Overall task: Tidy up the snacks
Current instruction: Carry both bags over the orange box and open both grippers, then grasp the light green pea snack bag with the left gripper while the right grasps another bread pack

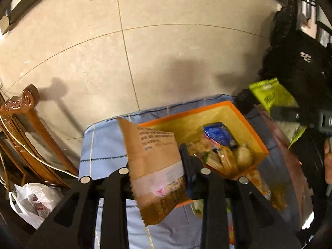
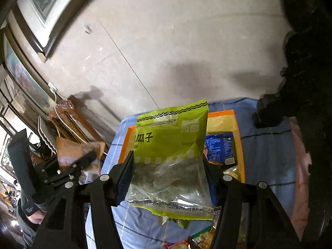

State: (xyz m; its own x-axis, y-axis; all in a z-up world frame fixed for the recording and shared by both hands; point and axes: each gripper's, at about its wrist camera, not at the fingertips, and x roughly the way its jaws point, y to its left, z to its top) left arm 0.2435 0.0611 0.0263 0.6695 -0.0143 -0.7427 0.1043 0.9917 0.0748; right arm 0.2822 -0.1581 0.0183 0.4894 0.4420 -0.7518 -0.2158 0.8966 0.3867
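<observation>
Room: beige tiled wall [image 1: 166,58] behind the work area; framed pictures [image 2: 39,4] hang at the left of the right wrist view; a carved wooden chair [image 1: 25,124] stands left of the table.
Surface: table under a light blue cloth [image 1: 103,145] with dark stitched lines.
Box: orange-rimmed, yellow-lined box [image 1: 244,120] on the cloth, open at the top, already containing a blue packet [image 1: 217,134] and several pale and tan snacks [image 1: 228,159].
Left gripper [image 1: 157,170]: jaws narrow, closed on a brown packet [image 1: 153,161]; the packet stands tilted between the pads, held above the cloth at the box's near-left corner.
Right gripper [image 2: 168,178]: jaws wide, a green packet [image 2: 172,145] between them; its sides meet both pads and it hangs upright, clear lower half showing seeds, above the near edge of the box.
Loose snacks: more packets [image 2: 199,236] lie on the cloth near the bottom of the right wrist view, outside the box.
Other: white plastic bag [image 1: 33,201] low beside the chair; a pink sheet [image 2: 300,166] along the table's right side; a dark sleeve [image 2: 22,166] at far left of the right wrist view.
</observation>
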